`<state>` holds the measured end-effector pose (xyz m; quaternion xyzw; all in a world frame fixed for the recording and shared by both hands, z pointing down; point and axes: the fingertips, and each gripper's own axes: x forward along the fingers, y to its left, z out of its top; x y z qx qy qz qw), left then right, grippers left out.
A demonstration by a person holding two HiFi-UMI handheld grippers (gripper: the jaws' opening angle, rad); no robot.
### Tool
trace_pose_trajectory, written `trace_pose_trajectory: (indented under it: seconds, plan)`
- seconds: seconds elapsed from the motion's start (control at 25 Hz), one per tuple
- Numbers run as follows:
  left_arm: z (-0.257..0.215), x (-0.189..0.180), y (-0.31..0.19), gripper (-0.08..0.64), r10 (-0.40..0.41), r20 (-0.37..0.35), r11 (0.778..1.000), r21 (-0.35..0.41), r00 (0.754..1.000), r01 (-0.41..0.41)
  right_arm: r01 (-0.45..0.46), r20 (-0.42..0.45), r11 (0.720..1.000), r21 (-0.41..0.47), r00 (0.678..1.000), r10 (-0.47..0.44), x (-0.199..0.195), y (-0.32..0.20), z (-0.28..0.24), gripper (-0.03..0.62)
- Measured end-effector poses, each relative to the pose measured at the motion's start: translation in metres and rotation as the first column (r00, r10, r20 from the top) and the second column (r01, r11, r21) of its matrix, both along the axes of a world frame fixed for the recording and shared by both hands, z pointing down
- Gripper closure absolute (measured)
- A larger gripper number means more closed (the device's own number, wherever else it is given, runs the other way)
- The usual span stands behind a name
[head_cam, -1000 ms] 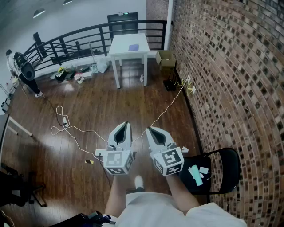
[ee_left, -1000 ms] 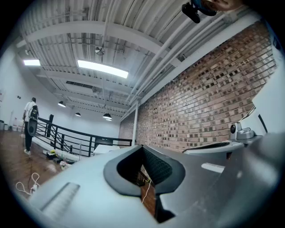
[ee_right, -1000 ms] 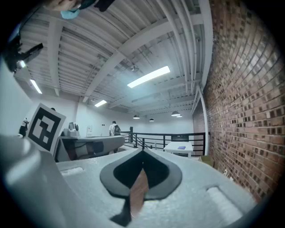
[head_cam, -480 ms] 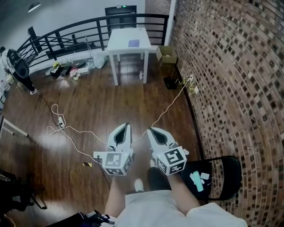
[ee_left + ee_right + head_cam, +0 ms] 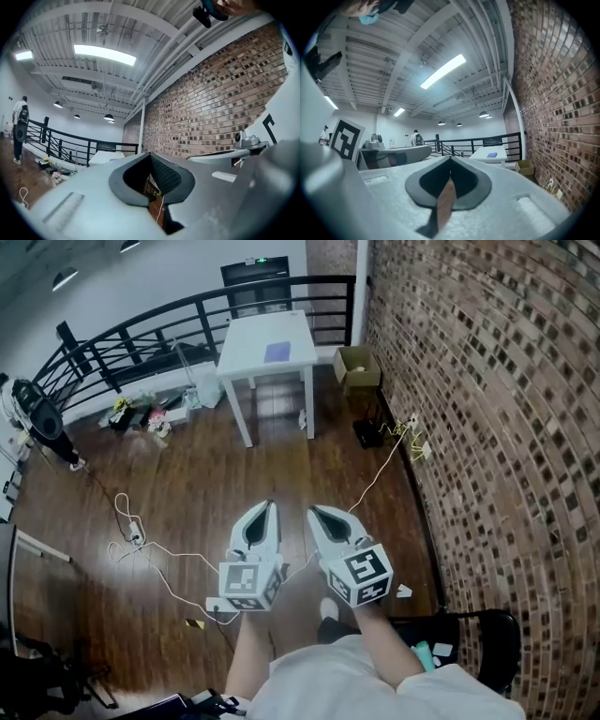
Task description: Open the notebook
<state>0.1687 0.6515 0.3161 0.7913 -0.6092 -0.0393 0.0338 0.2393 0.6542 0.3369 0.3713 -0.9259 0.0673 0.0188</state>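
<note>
A purple notebook (image 5: 277,352) lies shut on a white table (image 5: 246,357) at the far end of the room, next to the railing. Both grippers are held side by side in front of the person, level and pointing toward the table, well short of it. The left gripper (image 5: 267,506) is shut with nothing in it. The right gripper (image 5: 313,510) is also shut and empty. In the right gripper view the notebook (image 5: 491,154) is a small purple patch on the table (image 5: 483,154) beyond the shut jaws. The left gripper view shows its jaws together, with the brick wall behind.
A brick wall (image 5: 487,427) runs along the right. A black railing (image 5: 141,334) closes the far side. A cardboard box (image 5: 356,365) sits right of the table. White cables (image 5: 141,545) trail over the wood floor. A black chair (image 5: 483,638) stands at the lower right.
The view has advanced across the floor: the table and notebook are nearer, and the chair has slid back to the lower right. Both grippers stay shut, side by side.
</note>
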Motion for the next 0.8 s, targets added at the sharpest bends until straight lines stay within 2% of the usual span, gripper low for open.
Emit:
trace_pose_trajectory:
  seconds: [0.16,0.32,0.44,0.6,0.8]
  plan:
    - [-0.015,0.011,-0.056,0.543,-0.023,0.022,0.998,0.055,0.999,0.022,-0.019,0.025,0.999,0.028,1.000,0.018,0.021,-0.074,-0.018,0.601]
    - [-0.006,0.008,-0.104,0.543,-0.051,0.061,0.998,0.041,0.997,0.048,-0.032,0.031,0.998,-0.045,0.999,0.033,0.029,-0.137,0.007,0.601]
    - [0.001,-0.008,-0.141,0.543,-0.075,0.045,0.997,0.018,0.996,0.075,0.003,0.029,0.996,-0.087,1.000,0.000,0.012,-0.168,0.024,0.601]
    - [0.016,-0.031,-0.196,0.543,-0.089,0.041,0.996,0.005,0.995,0.089,0.053,0.022,0.994,-0.095,0.998,-0.051,-0.022,-0.210,0.034,0.601]
    - [0.027,-0.060,-0.295,0.543,-0.073,-0.007,0.997,0.005,0.997,0.074,0.054,-0.015,0.995,-0.086,0.998,-0.056,-0.062,-0.298,0.045,0.601]
